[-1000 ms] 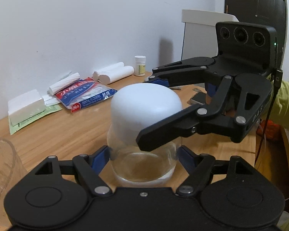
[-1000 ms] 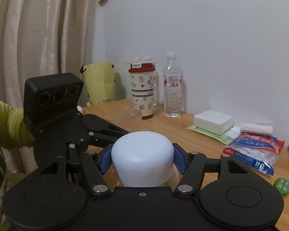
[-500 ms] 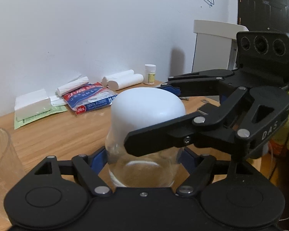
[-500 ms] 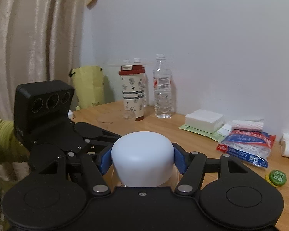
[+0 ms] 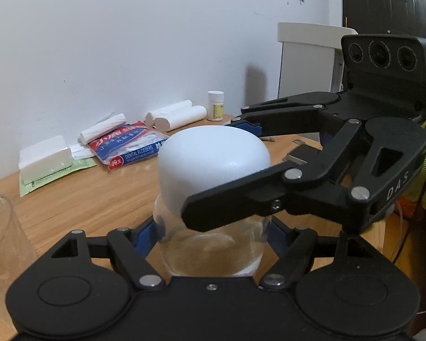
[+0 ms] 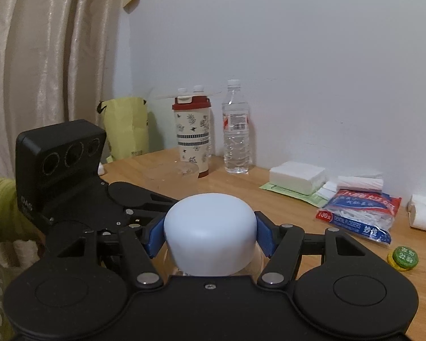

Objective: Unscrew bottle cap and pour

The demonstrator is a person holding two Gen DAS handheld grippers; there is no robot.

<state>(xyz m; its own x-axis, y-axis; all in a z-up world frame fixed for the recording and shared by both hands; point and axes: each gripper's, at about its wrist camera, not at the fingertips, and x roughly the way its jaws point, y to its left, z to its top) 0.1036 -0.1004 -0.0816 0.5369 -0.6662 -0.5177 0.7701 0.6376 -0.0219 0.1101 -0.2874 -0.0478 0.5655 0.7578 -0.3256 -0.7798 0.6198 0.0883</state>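
Note:
A squat clear glass bottle (image 5: pixel 210 250) with a big white domed cap (image 5: pixel 213 162) stands on the wooden table. My left gripper (image 5: pixel 213 236) is shut on the bottle's glass body. My right gripper (image 6: pixel 210 237) is shut on the white cap (image 6: pixel 210 238), its blue pads pressed to both sides; it reaches in from the right in the left wrist view (image 5: pixel 233 167). The left gripper's body (image 6: pixel 62 159) shows at the left of the right wrist view. A clear glass (image 5: pixel 0 233) stands at the far left edge.
Against the wall lie a dental flosser bag (image 5: pixel 127 145), a white tissue pack (image 5: pixel 44 156), paper rolls (image 5: pixel 176 116) and a small pill bottle (image 5: pixel 215 105). A patterned tumbler (image 6: pixel 193 139), a water bottle (image 6: pixel 237 133), a yellow bag (image 6: pixel 125 128) and a green cap (image 6: pixel 403 257) are also there.
Both grippers keep their grip on bottle and cap. The right gripper has swung back a little around the cap, and the views have shifted slightly.

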